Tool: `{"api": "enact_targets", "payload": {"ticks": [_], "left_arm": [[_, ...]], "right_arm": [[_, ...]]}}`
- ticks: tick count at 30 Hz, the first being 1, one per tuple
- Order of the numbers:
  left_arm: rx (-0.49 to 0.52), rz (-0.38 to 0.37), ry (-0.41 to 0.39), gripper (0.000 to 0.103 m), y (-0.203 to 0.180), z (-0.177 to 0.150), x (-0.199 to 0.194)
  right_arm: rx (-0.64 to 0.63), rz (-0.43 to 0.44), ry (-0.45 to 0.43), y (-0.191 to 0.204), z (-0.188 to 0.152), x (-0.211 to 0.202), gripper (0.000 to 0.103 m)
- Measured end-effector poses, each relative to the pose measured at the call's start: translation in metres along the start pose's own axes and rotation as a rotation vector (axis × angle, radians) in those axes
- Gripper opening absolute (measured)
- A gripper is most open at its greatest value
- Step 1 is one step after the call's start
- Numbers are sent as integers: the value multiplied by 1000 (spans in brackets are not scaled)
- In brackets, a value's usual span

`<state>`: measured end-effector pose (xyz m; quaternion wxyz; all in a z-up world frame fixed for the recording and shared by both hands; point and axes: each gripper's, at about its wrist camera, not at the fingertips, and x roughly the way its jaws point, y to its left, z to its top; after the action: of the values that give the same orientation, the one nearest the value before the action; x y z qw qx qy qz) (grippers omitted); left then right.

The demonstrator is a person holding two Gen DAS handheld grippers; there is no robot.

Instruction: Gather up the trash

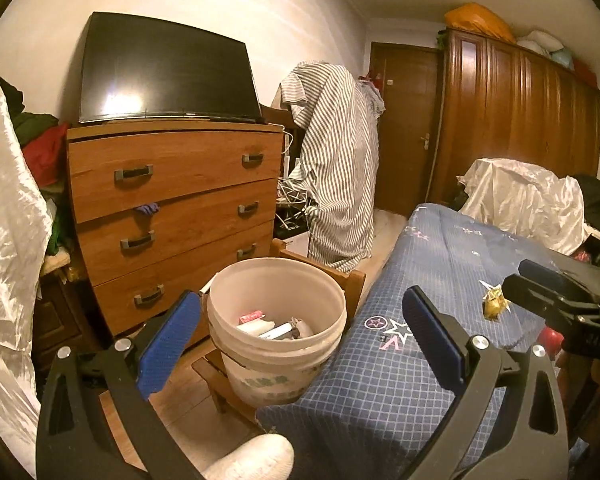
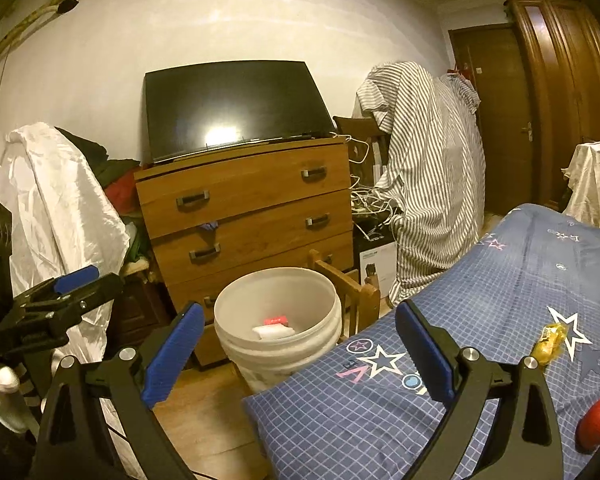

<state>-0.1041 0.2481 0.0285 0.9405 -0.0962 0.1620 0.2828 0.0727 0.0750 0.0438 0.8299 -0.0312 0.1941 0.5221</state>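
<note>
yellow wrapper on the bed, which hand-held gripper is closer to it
Right. The yellow wrapper lies just right of the open right hand-held gripper. The left hand-held gripper faces the white bucket, farther left.

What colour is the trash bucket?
White bucket, clearest in the right wrist view.

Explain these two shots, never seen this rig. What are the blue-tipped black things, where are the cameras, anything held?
No robot: a person holds a two-finger claw in each hand, each with a fisheye camera looking along its fingers. One picture is from the left claw, the other from the right claw. Both are open and empty. Ahead stands a white bucket with trash already inside, beside a bed. On the blue cover lie a yellow wrapper and a red object. A gloved finger shows at the bottom.
</note>
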Motion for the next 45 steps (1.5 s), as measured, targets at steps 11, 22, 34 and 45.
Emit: {"api": "enact_targets", "payload": {"ticks": [11,22,34,45], "left_arm": [[19,17,7,97,-3,0,1],[28,42,18,97,-5,-1,1],[30,56,27,97,-2,0,4],[29,60,30,97,-2,1,3]], "right_arm": [[-1,1,20,4,-5,3,96],[-7,-3,25,6,-5,6,97],[-27,7,19,11,0,10,97],[-28,7,19,12,2,11,97]]}}
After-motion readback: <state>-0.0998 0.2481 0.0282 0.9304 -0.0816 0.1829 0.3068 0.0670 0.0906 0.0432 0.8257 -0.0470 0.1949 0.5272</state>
